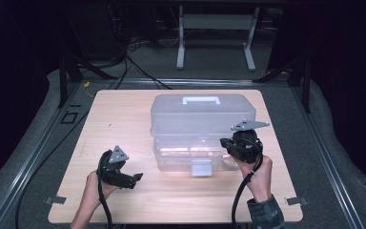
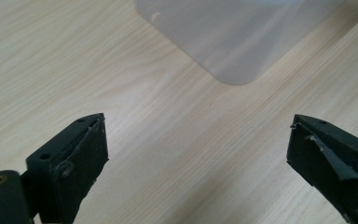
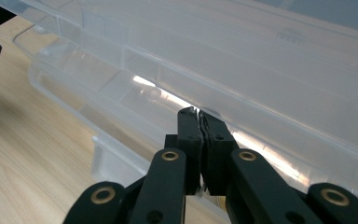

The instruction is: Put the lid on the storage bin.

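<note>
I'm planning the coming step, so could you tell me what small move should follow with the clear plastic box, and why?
Probably lift the right gripper a little to raise the lid. Its black jaws are shut at the front lip of the translucent plastic storage box, whose lid already stands slightly ajar. The left gripper is open above the light wooden table, near the box's corner, holding nothing.

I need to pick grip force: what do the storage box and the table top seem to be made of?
Storage box: likely translucent plastic, glossy; the wood shows through its walls, with highlights on them. Table top: looks like pale wood or wood-look laminate, matte, with fine straight grain.
</note>
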{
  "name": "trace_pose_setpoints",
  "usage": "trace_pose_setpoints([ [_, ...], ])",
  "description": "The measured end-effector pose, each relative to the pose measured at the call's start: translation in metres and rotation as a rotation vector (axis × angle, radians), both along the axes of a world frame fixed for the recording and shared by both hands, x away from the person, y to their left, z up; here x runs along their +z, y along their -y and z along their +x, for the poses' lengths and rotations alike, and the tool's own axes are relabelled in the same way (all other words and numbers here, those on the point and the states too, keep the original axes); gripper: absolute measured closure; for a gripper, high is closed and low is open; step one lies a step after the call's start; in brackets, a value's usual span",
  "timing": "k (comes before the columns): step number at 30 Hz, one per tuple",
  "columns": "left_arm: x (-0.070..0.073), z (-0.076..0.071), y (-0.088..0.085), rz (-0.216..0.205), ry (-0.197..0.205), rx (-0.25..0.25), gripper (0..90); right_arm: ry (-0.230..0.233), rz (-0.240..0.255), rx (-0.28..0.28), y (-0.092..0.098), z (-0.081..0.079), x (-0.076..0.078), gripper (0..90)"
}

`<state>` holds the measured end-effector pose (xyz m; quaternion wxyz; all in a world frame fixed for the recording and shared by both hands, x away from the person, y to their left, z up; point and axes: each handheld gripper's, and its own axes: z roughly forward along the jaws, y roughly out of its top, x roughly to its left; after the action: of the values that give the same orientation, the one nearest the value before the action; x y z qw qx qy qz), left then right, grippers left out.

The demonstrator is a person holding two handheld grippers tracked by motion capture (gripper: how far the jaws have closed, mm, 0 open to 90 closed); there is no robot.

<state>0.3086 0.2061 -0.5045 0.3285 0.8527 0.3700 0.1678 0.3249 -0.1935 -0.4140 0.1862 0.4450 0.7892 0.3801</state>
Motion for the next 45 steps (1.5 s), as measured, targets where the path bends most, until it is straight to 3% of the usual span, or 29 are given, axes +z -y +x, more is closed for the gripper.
trace_pose_setpoints([
  [14,-0.012,0.002,-0.009,0.028,-0.048,0.013,3.8,-0.041,0.003,0.011,0.001,-0.013,-0.019,85.9],
  [22,-0.017,0.003,-0.010,0.030,-0.067,0.014,3.0,-0.090,-0.007,0.019,0.002,-0.018,-0.035,84.9],
  [24,-0.018,0.003,-0.012,0.016,-0.081,0.030,2.4,-0.121,-0.015,0.029,0.003,-0.019,-0.039,80.0],
  [31,-0.026,-0.005,-0.025,0.013,-0.080,0.087,0.3,-0.103,-0.029,-0.014,0.024,-0.038,-0.057,73.1],
  [34,-0.024,-0.009,-0.032,0.014,-0.068,0.103,0.3,-0.095,-0.019,-0.048,0.039,-0.044,-0.063,64.1],
  [37,-0.027,-0.010,-0.039,0.006,-0.088,0.105,0.3,-0.089,-0.010,-0.078,0.056,-0.050,-0.071,48.9],
  [38,-0.030,-0.010,-0.042,0.005,-0.088,0.114,0.3,-0.088,-0.033,-0.104,0.059,-0.051,-0.073,44.7],
  [39,-0.034,-0.010,-0.044,0.003,-0.092,0.124,0.3,-0.083,-0.005,-0.104,0.067,-0.053,-0.078,39.7],
  [45,-0.053,-0.012,-0.055,0.009,-0.114,0.177,0.2,-0.093,-0.012,-0.173,0.092,-0.057,-0.102,17.9],
])
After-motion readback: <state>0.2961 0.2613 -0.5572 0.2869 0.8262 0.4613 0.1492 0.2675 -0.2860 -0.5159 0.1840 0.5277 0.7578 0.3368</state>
